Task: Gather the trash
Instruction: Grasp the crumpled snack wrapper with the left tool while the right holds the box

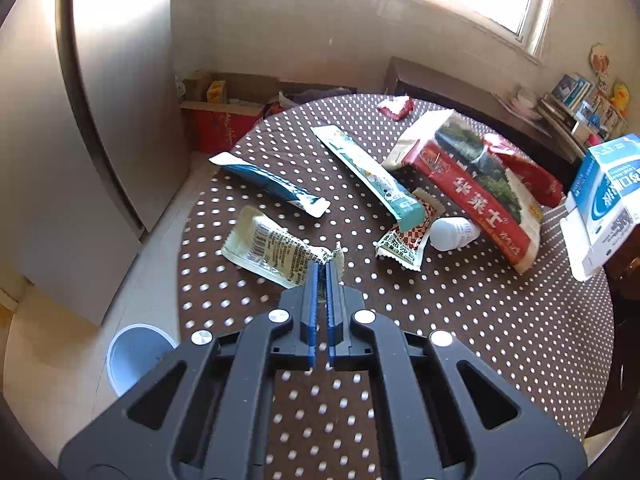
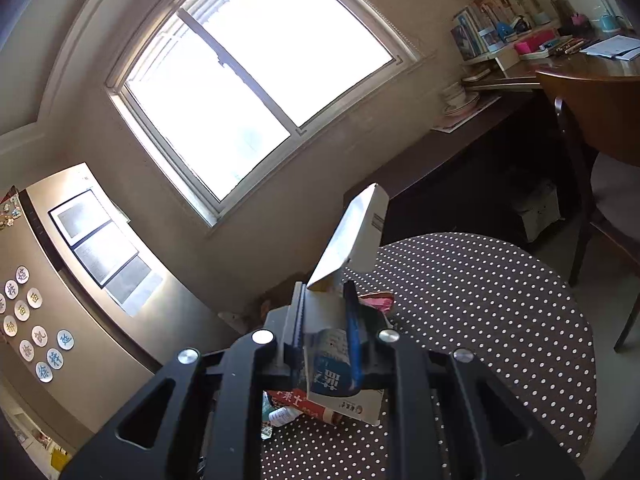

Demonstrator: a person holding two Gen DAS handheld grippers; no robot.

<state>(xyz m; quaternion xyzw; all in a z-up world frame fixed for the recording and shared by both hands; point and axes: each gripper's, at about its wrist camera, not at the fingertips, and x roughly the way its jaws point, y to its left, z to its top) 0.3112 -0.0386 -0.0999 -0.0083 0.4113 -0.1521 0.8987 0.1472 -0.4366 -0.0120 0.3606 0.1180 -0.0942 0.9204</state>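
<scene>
My left gripper (image 1: 322,270) is shut on the twisted end of a cream sauce packet (image 1: 276,249) that lies on the brown polka-dot table (image 1: 460,320). Beyond it lie a blue-and-white wrapper (image 1: 272,184), a teal stick wrapper (image 1: 368,172), a small checked sachet (image 1: 404,236), a white bottle (image 1: 452,233), a large red bag (image 1: 476,184) and a small red wrapper (image 1: 396,106). My right gripper (image 2: 324,300) is shut on a blue-and-white carton (image 2: 352,240), held above the table (image 2: 500,312); the same carton (image 1: 604,204) shows at the right edge of the left wrist view.
A white bin (image 1: 134,356) stands on the floor left of the table. A grey fridge (image 1: 80,140) rises at the left, with cardboard boxes (image 1: 224,116) beside it. A dark desk (image 2: 500,120) and a wooden chair (image 2: 592,152) stand to the right under the window.
</scene>
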